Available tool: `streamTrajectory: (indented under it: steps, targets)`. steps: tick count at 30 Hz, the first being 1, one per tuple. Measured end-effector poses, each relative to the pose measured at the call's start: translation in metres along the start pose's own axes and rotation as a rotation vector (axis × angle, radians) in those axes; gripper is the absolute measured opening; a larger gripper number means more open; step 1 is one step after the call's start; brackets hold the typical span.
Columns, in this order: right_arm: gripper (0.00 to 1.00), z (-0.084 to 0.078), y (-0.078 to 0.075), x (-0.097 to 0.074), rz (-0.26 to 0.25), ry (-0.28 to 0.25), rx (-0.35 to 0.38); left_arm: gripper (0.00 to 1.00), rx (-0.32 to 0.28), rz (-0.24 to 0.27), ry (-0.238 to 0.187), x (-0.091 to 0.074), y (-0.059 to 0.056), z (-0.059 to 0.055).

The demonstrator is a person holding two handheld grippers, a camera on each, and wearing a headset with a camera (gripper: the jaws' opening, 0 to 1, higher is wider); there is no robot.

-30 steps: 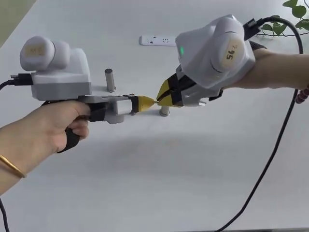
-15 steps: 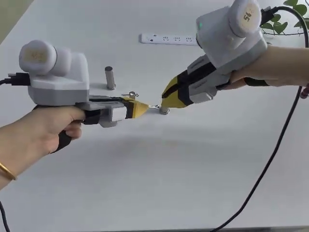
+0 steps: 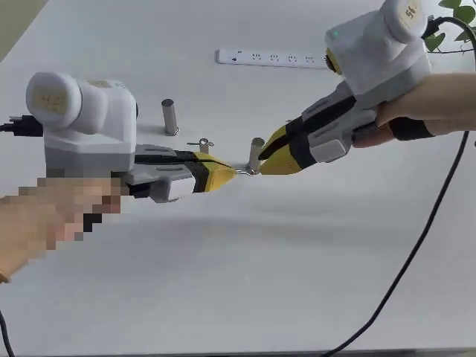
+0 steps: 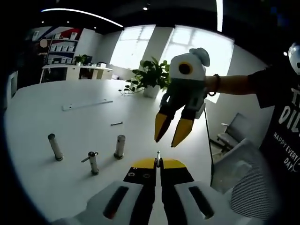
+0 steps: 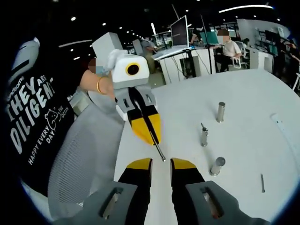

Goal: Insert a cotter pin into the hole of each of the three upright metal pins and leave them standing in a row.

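Head view: the left gripper [image 3: 223, 175], over the left part of the white table [image 3: 245, 282], has its yellow jaws closed on a cotter pin [image 3: 242, 172] held level above the tabletop. The right gripper [image 3: 269, 165], entering from the right, has its tips close to that pin's free end and just beside the right metal pin [image 3: 256, 152]. Two more upright pins stand toward the far edge: the middle pin [image 3: 204, 150], with a second cotter pin [image 3: 199, 141] through its head, and the bare left pin [image 3: 170, 117]. A power strip [image 3: 275, 57] lies along the far edge. Left gripper view: its own jaws are pressed together on the thin cotter pin, and the right gripper hangs beyond with its jaws clearly parted. Right gripper view: its own jaws stand narrowly apart, holding nothing, with the held cotter pin's tip just ahead of the gap. A loose cotter pin [image 5: 262, 183] lies on the table, well apart from the three pins.
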State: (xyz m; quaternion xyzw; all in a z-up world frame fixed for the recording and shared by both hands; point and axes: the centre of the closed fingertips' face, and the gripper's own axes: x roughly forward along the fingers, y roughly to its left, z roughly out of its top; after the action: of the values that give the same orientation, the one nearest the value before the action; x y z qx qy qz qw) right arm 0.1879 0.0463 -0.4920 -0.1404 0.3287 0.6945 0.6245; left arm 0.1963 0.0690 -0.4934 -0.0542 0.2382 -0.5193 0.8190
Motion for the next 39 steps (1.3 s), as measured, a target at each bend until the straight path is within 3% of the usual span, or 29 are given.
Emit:
streamTrajectory:
  steps: [9, 22, 29, 39]
  targets:
    - [0.11, -0.004, 0.019, 0.002, 0.081, -0.018, 0.033, 0.00, 0.047, -0.086, -0.034, -0.001, -0.017, 0.006]
    - [0.06, -0.001, 0.044, 0.005, 0.185, -0.033, 0.035, 0.00, 0.050, -0.165, -0.057, 0.000, -0.034, 0.011]
    - [0.00, 0.001, 0.048, 0.004, 0.194, -0.034, 0.026, 0.00, 0.053, -0.181, -0.060, 0.000, -0.038, 0.011]
    - [0.00, -0.003, 0.042, 0.003, 0.178, 0.009, -0.033, 0.00, 0.068, -0.172, -0.062, 0.001, -0.039, 0.010]
